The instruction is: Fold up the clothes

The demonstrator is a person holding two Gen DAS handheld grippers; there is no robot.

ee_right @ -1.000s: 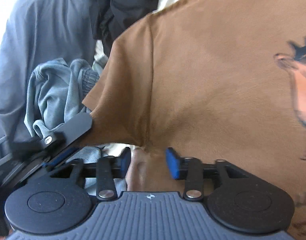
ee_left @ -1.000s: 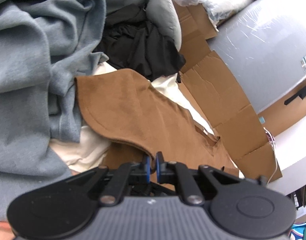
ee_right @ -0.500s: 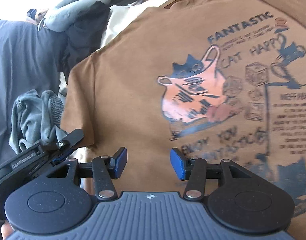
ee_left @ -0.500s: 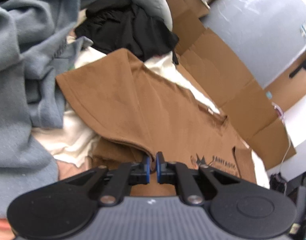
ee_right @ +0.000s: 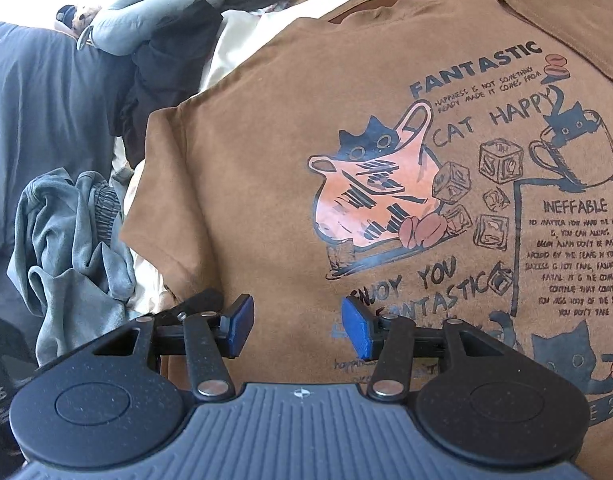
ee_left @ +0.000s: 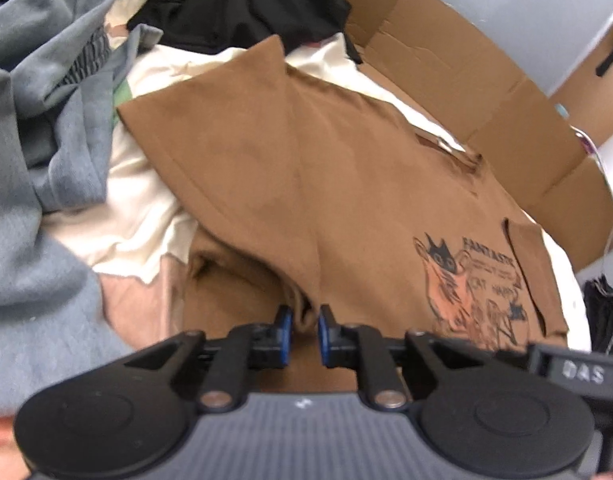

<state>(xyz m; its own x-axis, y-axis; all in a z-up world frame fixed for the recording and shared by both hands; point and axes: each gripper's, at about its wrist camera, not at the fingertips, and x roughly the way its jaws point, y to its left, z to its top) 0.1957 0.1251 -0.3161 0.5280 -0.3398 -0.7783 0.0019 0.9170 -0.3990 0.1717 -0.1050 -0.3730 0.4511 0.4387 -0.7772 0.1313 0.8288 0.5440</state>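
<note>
A brown T-shirt point(ee_right: 290, 184) is spread flat on cream bedding point(ee_left: 142, 196) ahead of both grippers, with flattened cardboard point(ee_left: 462, 76) beyond. Grey clothes point(ee_left: 38, 128) are heaped to the left. The left gripper point(ee_left: 304, 330) has just been opening, a shirt fold loose between its jaws; the right gripper point(ee_right: 296, 326) is held half open, empty.

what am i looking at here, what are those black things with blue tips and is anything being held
Those are two handheld grippers, one in each of a person's hands, each with a fisheye camera looking along its two blue-tipped fingers. One picture comes from the left gripper, the other from the right gripper.

Spread out below is a brown t-shirt with a cat print, lying among a pile of other clothes: a grey-blue sweatshirt, a black garment, and cream fabric, with flattened cardboard behind.

The left gripper's jaws have just been opening; a shirt fold sits between them, apparently no longer pinched. The right gripper is open and holds nothing.
</note>
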